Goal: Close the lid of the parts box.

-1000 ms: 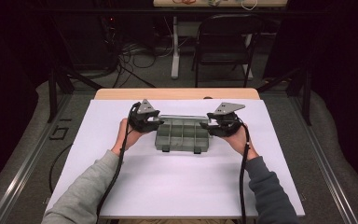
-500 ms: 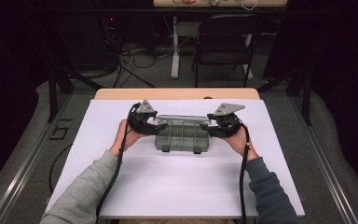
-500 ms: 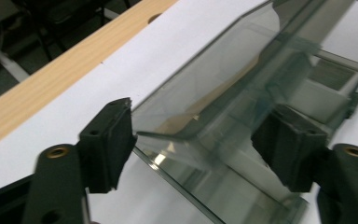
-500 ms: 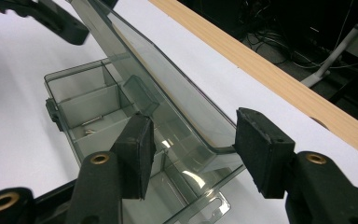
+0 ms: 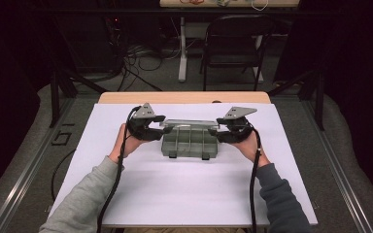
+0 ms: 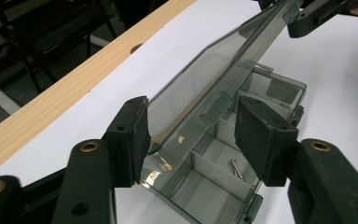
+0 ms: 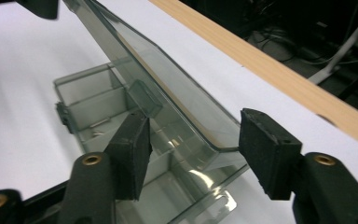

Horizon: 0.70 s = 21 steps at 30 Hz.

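**Entry: compartment box, lid half raised, flanked by two grippers**

Jaws: on the left gripper (image 6: 191, 135) and the right gripper (image 7: 193, 149) the jaws are seen spread wide, straddling opposite ends of the lid (image 6: 214, 74); nothing is clamped.

Location: the smoky clear organiser box (image 5: 190, 141) is set at the middle of the white bench (image 5: 189, 194), lid tilted up along its far edge.

Risks, as judged: the unclamped lid may drop shut or slip off a pad; uneven lifting may twist the hinge; the light box may be dragged or tipped, spilling the screws (image 6: 235, 169).

Count: grippers, two; boxes, one; lids, one; front latches, two; screws, at least one, exact number not discernible.
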### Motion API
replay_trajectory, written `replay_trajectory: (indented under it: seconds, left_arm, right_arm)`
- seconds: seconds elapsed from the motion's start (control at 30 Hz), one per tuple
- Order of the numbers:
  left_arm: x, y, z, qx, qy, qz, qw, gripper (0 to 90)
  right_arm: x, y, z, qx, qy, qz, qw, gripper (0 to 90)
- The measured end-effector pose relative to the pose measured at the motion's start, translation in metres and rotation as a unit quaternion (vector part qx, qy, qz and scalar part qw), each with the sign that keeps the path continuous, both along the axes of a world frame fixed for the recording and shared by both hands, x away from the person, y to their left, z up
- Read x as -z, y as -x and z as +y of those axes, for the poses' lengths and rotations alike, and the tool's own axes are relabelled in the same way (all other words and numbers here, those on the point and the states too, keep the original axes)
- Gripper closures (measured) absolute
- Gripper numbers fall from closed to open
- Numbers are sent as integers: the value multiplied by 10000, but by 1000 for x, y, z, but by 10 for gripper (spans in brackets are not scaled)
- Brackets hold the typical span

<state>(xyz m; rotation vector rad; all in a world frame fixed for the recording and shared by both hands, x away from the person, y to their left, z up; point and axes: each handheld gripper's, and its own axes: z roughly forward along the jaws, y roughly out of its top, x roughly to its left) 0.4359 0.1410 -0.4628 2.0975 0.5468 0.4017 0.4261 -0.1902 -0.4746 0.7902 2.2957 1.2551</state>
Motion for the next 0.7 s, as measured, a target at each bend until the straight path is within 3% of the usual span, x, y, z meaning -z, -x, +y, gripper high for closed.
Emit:
replay_trajectory:
  seconds: [0.23,0.4,0.57,0.7]
  left_arm:
    - [2,2,-1,102,-6,101,9999,553]
    - [5,1,0,170,65,217,9996,568]
    - [7,4,1,175,70,279,9994,578]
    - [10,6,1,200,14,288,9994,583]
  right_arm:
    - [-4,7,-1,-46,-220,206,9995,375]
    - [-7,12,0,-36,-322,267,9991,373]
    - [-9,19,4,7,-266,277,9993,413]
    - [-11,23,4,-53,-437,253,9987,482]
